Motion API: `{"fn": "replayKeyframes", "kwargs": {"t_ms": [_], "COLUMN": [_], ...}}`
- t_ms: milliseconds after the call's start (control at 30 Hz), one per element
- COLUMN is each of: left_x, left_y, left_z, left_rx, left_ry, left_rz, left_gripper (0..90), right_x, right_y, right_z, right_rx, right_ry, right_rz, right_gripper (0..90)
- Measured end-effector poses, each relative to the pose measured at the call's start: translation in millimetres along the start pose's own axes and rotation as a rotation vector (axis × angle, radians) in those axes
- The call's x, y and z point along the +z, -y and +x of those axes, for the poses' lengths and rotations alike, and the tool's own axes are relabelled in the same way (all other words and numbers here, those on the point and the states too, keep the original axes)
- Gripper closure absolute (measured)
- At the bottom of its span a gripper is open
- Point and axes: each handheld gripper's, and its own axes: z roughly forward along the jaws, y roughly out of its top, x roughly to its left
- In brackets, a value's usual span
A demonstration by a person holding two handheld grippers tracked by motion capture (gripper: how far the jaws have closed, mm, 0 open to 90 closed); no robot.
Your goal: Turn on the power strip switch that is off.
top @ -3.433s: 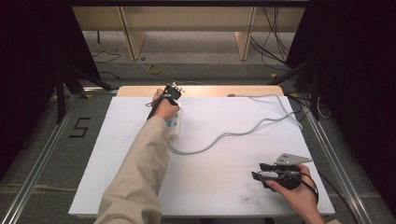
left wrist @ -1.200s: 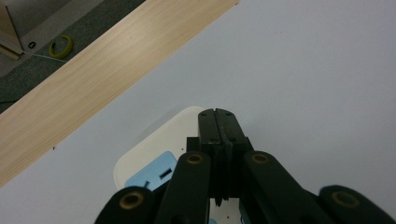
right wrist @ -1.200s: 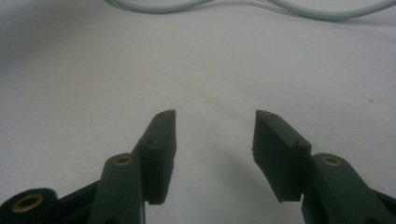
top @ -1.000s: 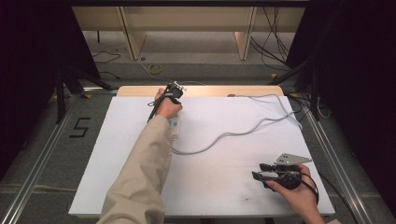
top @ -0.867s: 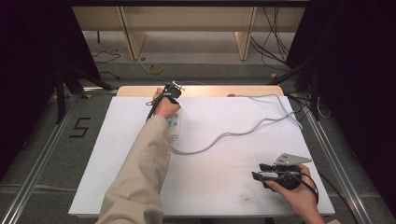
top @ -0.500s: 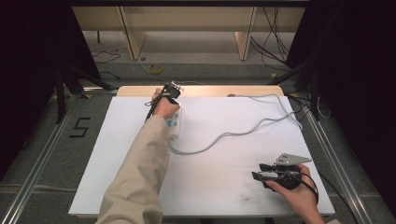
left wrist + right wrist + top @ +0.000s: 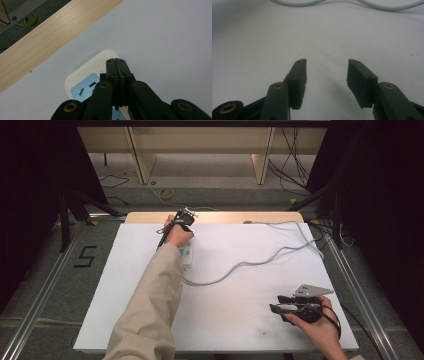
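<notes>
High view: table [image 7: 240, 320] evenly lit from overhead, white top bright but not blown out; surroundings left and right fall to near black. Soft shadow under the sleeve [image 7: 150, 310] — no hard edges. Slight barrel bend along the frame rails.

Left gripper view: bright, flat light, the left hand-held gripper [image 7: 117, 65] sharp at its tips, blurred toward the bottom edge.

Right gripper view: dimmer, greyish cast — corners vignette darker at top left. Right hand-held gripper [image 7: 325, 72] soft, with a faint shadow on the table between its jaws; grey cable [image 7: 352, 3] at top slightly out of focus.
</notes>
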Motion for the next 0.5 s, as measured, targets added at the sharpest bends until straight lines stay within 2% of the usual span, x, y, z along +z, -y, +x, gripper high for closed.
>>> {"fn": "replayKeyframes", "kwargs": {"t_ms": [167,267,400,500], "left_x": [0.9,1.5,2.0,1.9], "left_y": [0.1,-1.2,-0.3,-0.2], "left_z": [-0.2,-1.8,-0.7,-1.5], "left_rx": [-0.002,0.013,0.002,0.004], "left_ry": [0.0,-0.008,0.015,0.01], "left_rz": [0.004,0.014,0.022,0.021], "left_gripper": [90.0,90.0,90.0,90.0], "right_x": [0.1,0.2,0.3,0.7], "right_y": [-0.1,-0.1,-0.3,-0.5], "right_z": [0.2,0.3,0.6,0.6], "right_rx": [-0.001,-0.002,-0.002,-0.001], "right_ry": [-0.001,-0.003,-0.003,-0.003], "right_rz": [-0.001,-0.001,0.001,0.001], "right_gripper": [51.1,51.1,51.2,51.3]}}
